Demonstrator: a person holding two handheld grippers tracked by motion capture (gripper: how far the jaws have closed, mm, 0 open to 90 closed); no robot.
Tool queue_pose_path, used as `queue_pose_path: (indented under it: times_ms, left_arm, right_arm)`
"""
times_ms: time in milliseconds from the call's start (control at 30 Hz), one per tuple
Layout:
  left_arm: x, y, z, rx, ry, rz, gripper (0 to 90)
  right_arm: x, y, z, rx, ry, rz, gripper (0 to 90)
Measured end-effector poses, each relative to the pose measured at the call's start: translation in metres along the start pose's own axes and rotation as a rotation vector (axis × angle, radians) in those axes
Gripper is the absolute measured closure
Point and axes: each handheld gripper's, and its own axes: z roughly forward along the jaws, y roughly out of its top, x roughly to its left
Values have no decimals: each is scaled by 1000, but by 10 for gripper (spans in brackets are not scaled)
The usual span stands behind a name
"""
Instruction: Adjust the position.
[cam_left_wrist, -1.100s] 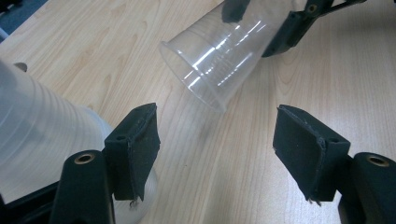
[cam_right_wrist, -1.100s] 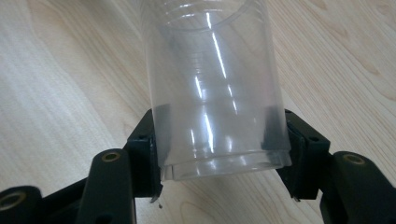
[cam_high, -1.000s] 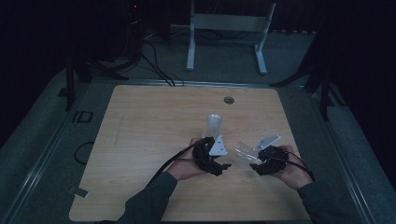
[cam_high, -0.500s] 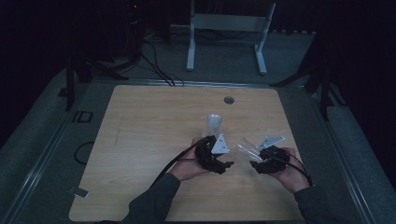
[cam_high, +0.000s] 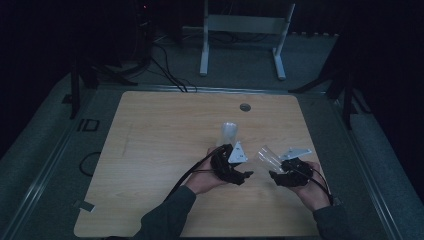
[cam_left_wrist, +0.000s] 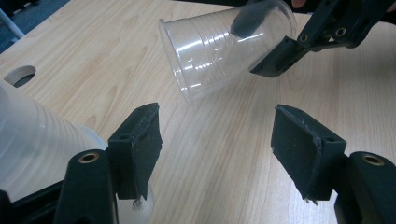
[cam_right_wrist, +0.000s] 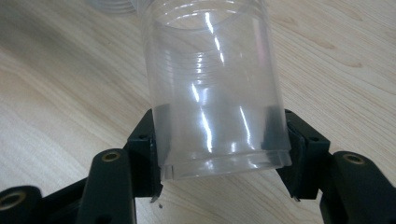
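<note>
A dim room surrounds the pale wooden table (cam_high: 150, 150) where you work. Your left gripper (cam_left_wrist: 217, 144) has its jaws parted with nothing but bare wood between them; they have just eased slightly closer. A stack of cups (cam_left_wrist: 37, 149) lies outside its left finger (cam_left_wrist: 140, 144), touching it. Your right gripper (cam_right_wrist: 219, 149) is clamped on a clear cup (cam_right_wrist: 215, 88), both fingers pressing its base, the mouth pointing away from them, off the table.
</note>
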Motion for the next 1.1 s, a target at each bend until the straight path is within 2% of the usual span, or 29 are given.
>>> queue_pose_path:
  times_ms: [433,500,533,667,900,1100]
  left_arm:
    - [0,6,2,-26,1,-25,329]
    - [-1,7,3,-32,3,-25,329]
    - [-1,7,3,-33,2,-28,329]
    - [-1,9,4,-37,5,-35,329]
    - [-1,11,7,-42,9,-46,329]
    - [-3,15,8,-50,12,-50,336]
  right_arm:
    - [-1,-8,3,-46,-25,104,416]
    - [-1,-9,3,-53,-42,121,416]
    - [-1,-9,4,-51,-65,122,416]
    - [0,-11,5,-72,-71,154,416]
    - [8,-13,8,-94,-131,163,416]
    - [13,-13,10,-120,-156,175,416]
